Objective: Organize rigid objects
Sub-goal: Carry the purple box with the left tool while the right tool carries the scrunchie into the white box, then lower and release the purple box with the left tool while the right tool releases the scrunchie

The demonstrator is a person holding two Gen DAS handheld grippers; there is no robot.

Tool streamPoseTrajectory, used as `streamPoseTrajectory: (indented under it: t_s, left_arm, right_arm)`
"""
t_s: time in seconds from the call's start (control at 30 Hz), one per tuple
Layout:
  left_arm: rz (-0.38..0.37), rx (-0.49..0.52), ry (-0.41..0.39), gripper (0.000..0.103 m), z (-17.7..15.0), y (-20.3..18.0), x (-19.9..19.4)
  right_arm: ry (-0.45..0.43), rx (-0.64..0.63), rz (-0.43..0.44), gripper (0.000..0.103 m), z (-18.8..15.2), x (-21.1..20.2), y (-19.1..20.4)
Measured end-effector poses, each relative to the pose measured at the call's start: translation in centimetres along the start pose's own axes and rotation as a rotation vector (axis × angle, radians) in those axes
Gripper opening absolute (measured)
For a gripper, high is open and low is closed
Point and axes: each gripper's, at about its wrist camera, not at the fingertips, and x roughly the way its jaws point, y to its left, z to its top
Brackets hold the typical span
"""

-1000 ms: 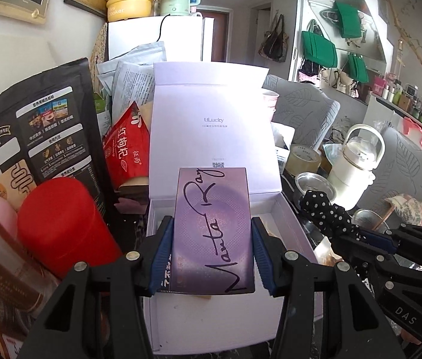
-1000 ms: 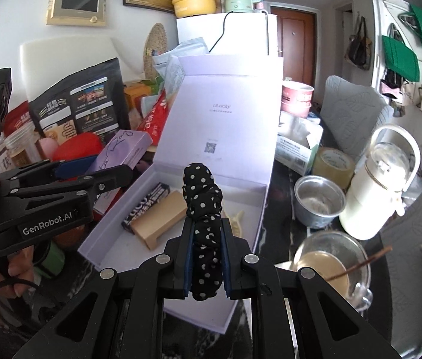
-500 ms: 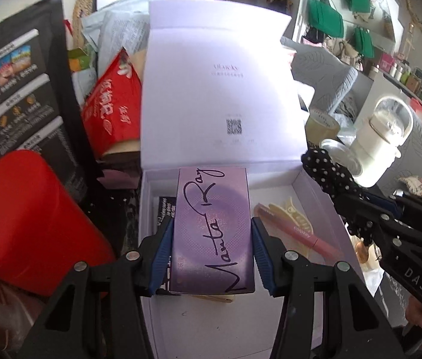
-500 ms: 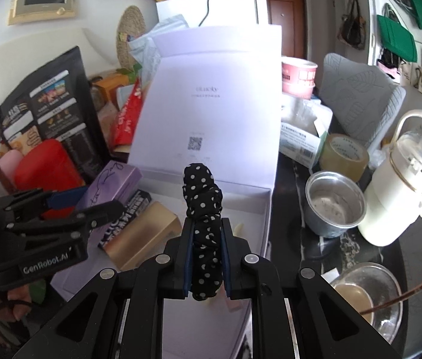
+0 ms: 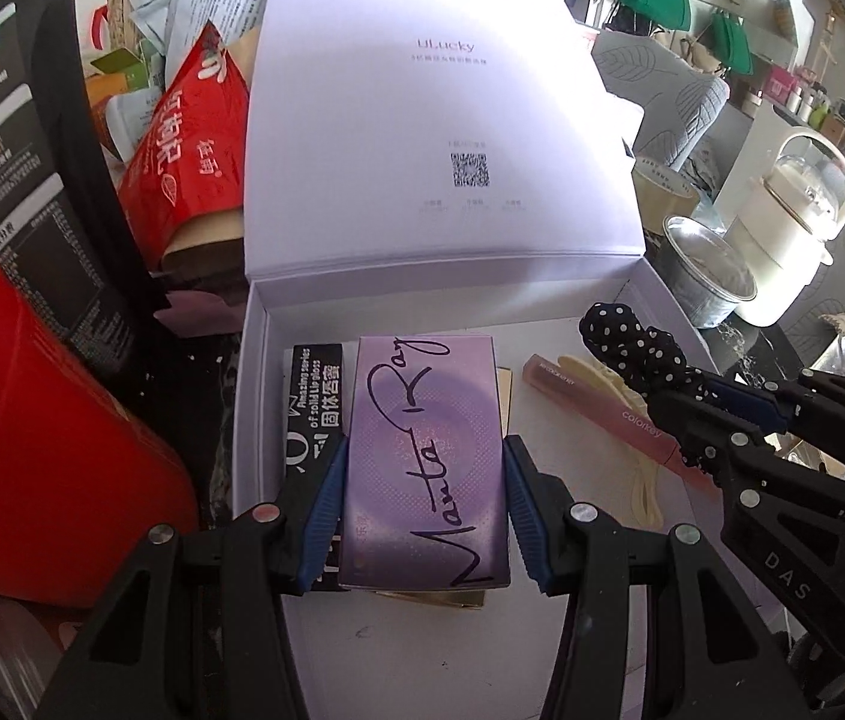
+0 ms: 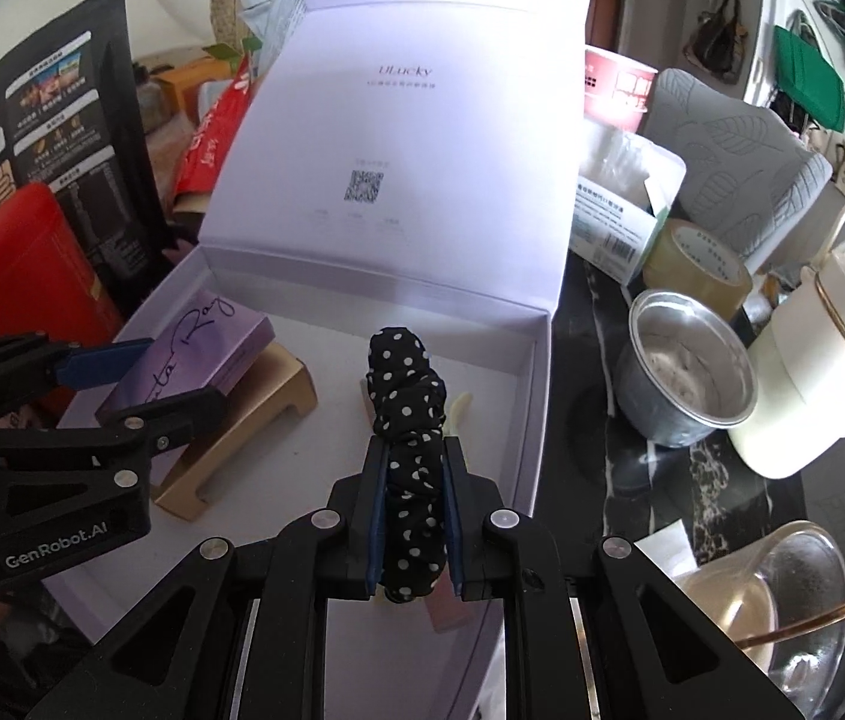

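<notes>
the open white box [image 5: 254,396], lid propped up behind it, sat among clutter on the counter [image 6: 590,420] and already held a black lip-gloss carton [image 5: 315,402], a gold piece [image 6: 254,420] and a pink tube [image 5: 602,414]. the step in hand looked like loading: the left tongs [image 5: 425,510] were clamped on the purple manta ray box [image 5: 425,456], held over the gold piece, and the right tongs [image 6: 413,516] were clamped on a polka-dot scrunchie [image 6: 407,414] above the box floor. next, each likely needed lowering into a bare spot before its tongs parted.
</notes>
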Motion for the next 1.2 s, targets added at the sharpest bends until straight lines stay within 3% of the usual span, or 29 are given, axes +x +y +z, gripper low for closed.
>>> streamPoseTrajectory:
  t_s: [0.47,0.6,0.67,0.97,1.03,1.07,1.1,1.2]
  left_arm:
    - [-0.028,-0.016,0.036,0.05,0.1,0.1,0.9]
    - [-0.001,0.008,0.034,0.05,0.1,-0.2,0.7]
    - [0.003,0.01,0.04,0.05,0.1,-0.3,0.7]
    - [0.018,0.012,0.027,0.051,0.5,-0.6,-0.4]
    - [0.026,0.013,0.021,0.063,0.5,-0.6,-0.7]
    - [0.03,0.013,0.016,0.077,0.6,-0.6,-0.9]
    - [0.038,0.014,0.01,0.083,0.6,-0.6,-1.1]
    - [0.039,0.008,-0.007,0.083,0.6,-0.4,-1.7]
  right_arm:
    - [0.026,0.002,-0.017,0.022,-0.3,1.1,0.2]
    - [0.02,0.0,-0.022,0.025,-0.2,0.8,0.3]
    - [0.015,-0.001,-0.026,0.033,-0.1,0.6,0.4]
    - [-0.025,-0.006,-0.028,0.034,0.2,-1.1,0.6]
    - [-0.04,-0.003,-0.026,0.034,0.3,-1.8,0.6]
    - [-0.048,-0.003,-0.027,0.034,0.3,-2.1,0.5]
    - [-0.055,-0.002,-0.029,0.034,0.3,-2.4,0.5]
    - [-0.074,0.009,-0.033,0.036,0.3,-3.2,0.3]
